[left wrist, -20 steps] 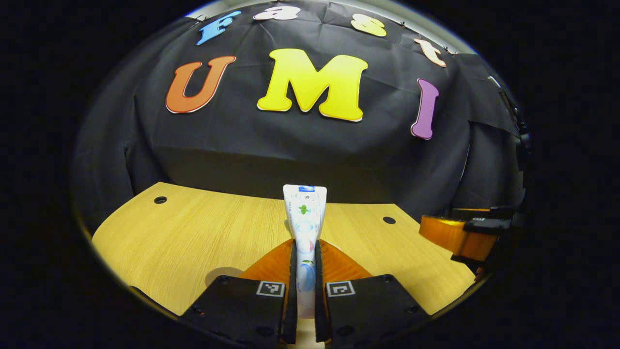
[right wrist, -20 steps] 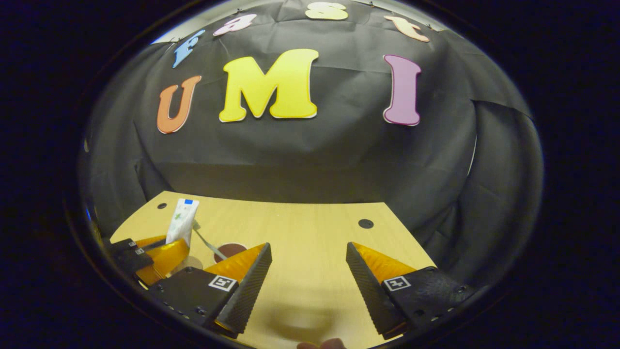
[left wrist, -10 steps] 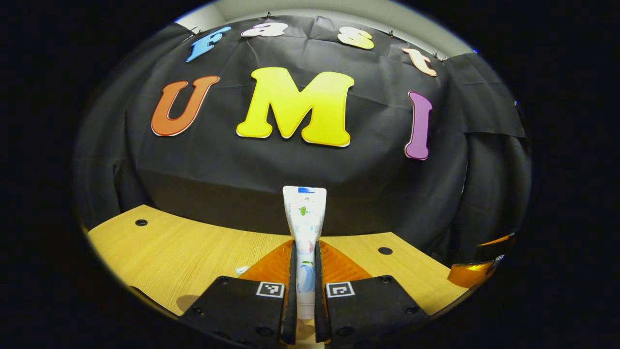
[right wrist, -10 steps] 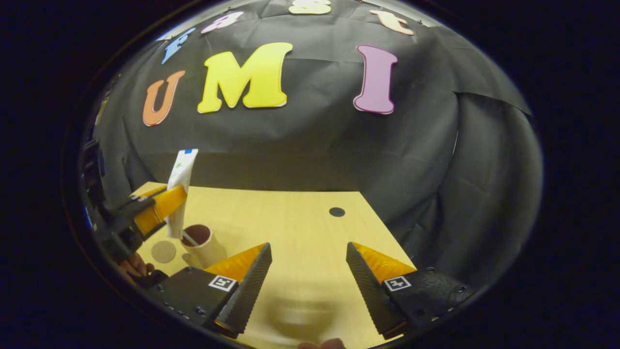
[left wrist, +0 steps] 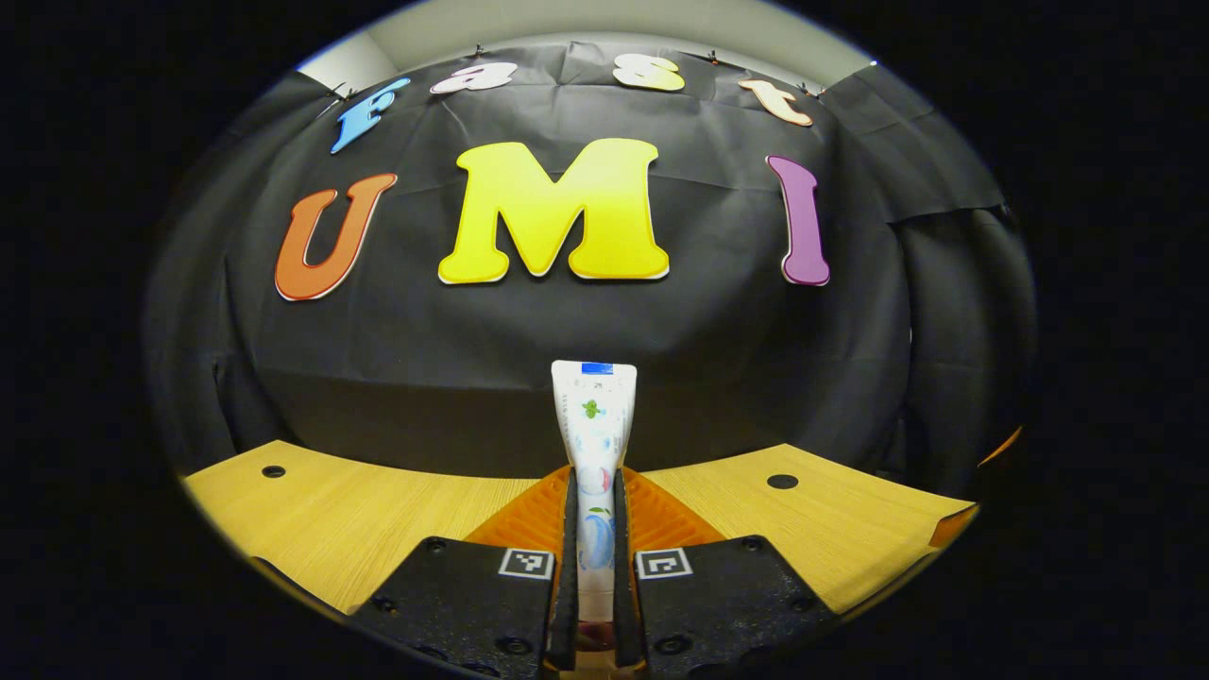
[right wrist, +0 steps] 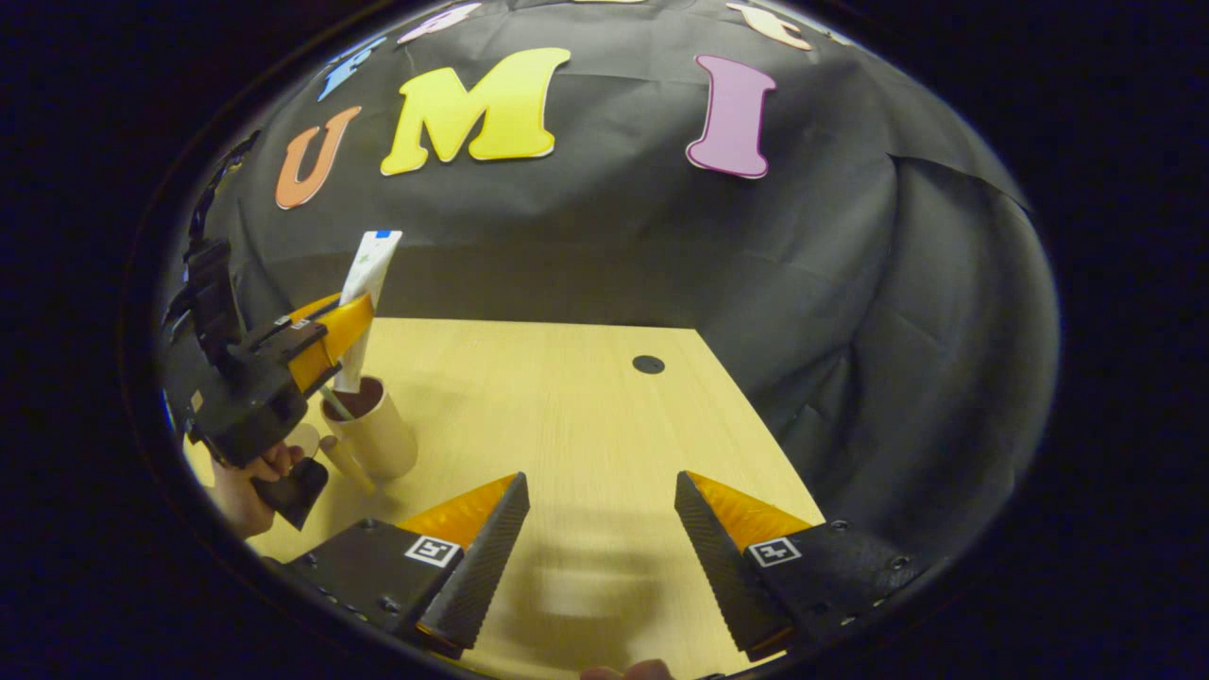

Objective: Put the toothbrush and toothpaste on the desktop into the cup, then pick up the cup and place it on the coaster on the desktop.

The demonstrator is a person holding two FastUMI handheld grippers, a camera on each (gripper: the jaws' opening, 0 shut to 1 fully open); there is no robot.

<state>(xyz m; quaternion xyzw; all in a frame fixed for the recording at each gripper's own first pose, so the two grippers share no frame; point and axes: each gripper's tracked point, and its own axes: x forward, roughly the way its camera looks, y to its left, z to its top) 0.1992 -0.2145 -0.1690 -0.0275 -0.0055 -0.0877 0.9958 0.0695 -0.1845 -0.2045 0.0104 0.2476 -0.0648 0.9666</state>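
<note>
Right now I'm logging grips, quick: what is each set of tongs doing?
Left tongs: closed on the toothpaste, held upright.
Right tongs: open, holding nothing.

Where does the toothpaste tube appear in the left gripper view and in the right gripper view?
Left gripper view: the toothpaste tube stands upright at bottom centre, clamped between the left gripper's fingers.
Right gripper view: the same tube is at the left, tilted, held by the left gripper above the cup.
Shared landmark: the dark round hole in the wooden desktop.
</note>
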